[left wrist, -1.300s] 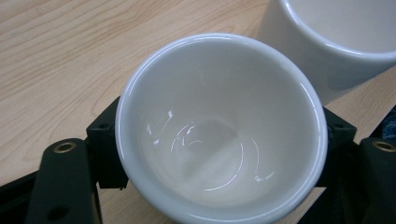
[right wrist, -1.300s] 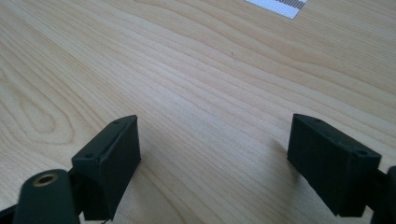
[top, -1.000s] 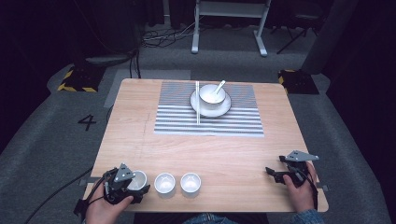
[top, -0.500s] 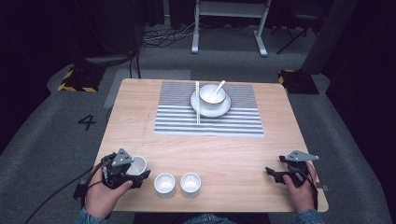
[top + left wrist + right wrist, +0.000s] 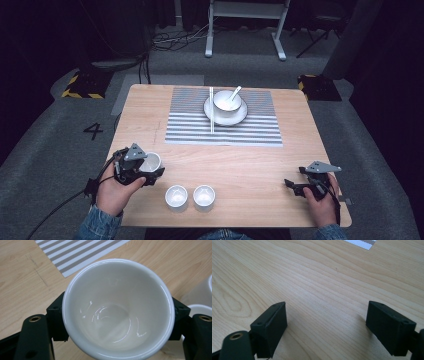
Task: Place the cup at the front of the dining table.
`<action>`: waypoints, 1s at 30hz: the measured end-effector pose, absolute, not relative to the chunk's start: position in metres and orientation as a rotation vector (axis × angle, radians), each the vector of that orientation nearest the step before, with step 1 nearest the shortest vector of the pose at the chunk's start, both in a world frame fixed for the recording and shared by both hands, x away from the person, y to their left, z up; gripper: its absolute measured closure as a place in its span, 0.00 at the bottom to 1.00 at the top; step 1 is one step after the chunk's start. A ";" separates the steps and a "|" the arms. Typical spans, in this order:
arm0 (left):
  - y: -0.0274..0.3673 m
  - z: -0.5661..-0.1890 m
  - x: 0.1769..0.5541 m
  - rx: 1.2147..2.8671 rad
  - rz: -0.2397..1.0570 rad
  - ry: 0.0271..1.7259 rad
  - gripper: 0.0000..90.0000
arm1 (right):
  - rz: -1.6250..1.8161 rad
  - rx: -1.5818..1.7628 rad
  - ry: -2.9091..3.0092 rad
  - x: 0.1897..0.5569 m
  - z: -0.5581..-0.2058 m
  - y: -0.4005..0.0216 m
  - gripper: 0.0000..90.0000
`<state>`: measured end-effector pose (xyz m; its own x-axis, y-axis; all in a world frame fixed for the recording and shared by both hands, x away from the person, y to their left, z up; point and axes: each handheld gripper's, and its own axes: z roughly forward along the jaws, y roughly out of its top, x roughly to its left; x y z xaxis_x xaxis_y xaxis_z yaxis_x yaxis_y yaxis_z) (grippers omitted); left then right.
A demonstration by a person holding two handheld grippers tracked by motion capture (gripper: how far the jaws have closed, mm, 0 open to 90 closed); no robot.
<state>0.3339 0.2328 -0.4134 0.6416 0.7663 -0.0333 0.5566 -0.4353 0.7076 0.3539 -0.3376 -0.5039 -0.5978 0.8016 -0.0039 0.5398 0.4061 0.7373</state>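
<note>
A small white cup (image 5: pixel 152 161) sits between the jaws of my left gripper (image 5: pixel 148 169), which is shut on it near the table's front left. In the left gripper view the empty cup (image 5: pixel 117 310) has a black finger (image 5: pixel 56 315) pressed against each side, and it hangs a little above the wood. My right gripper (image 5: pixel 296 186) rests low at the front right of the table. Its jaws stand wide apart in the right gripper view (image 5: pixel 327 325), with only bare wood between them.
Two more small white cups (image 5: pixel 176 195) (image 5: pixel 204 195) stand side by side near the front edge, just right of the held cup. On a striped mat (image 5: pixel 250 132) farther back sit a plate with a bowl and spoon (image 5: pixel 227 101), and chopsticks (image 5: pixel 211 117).
My left gripper has lifted the cup off the table and carried it away from the front edge. The right gripper has stayed where it was.
</note>
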 end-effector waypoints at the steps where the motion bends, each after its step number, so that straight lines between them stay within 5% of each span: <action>1: 0.232 -0.413 0.337 2.151 0.380 1.025 0.29 | 1.014 1.157 2.310 0.354 -0.504 -0.338 0.19; 30: 0.199 -0.387 0.422 2.099 0.444 0.986 0.29 | 1.014 1.155 2.310 0.354 -0.504 -0.338 0.19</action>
